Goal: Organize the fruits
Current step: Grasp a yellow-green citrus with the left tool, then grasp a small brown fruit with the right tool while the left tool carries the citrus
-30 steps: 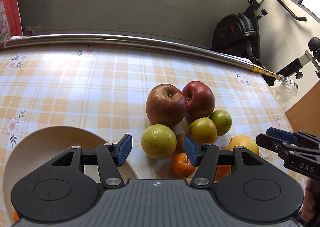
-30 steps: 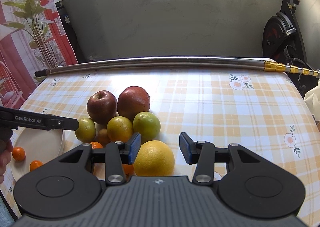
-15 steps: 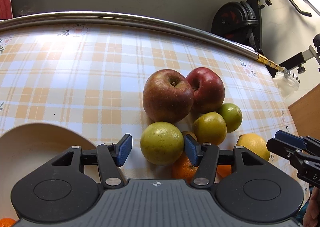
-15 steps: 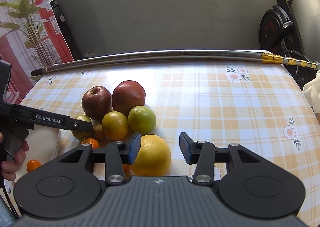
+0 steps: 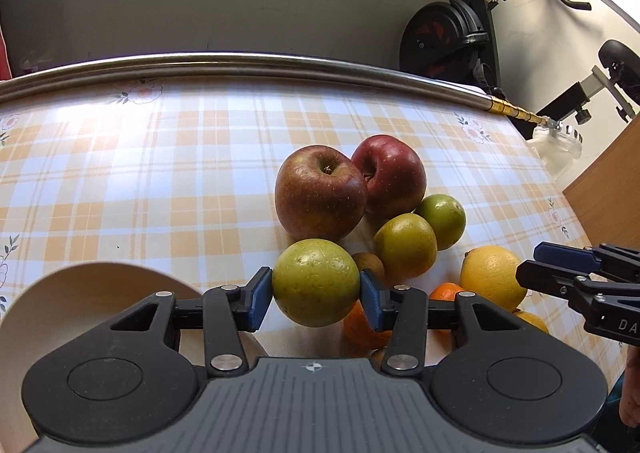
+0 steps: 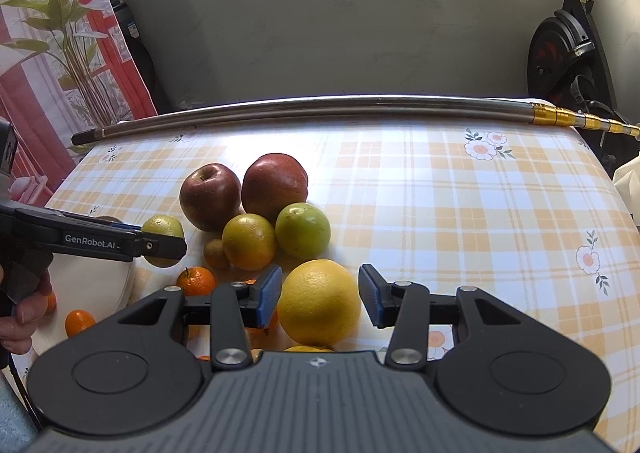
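Left jaws just closed on green citrus (image 5: 316,282), right jaws agape, above checked tablecloth (image 5: 160,181).

Left tool (image 5: 316,295) just closing on fruit; right tool (image 6: 320,295) parted.

1. Checked cloth (image 6: 440,205) with flower prints covers the worktop
2. Metal pole (image 6: 320,105) lies along its far edge
3. Exercise bike (image 5: 448,37) stands beyond
4. Plant (image 6: 76,33) by red curtain (image 6: 24,101)

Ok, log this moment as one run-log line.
left tongs: just closed onto round yellow-green citrus fruit | right tongs: open around large yellow grapefruit, pads clear | cream plate: beside pile
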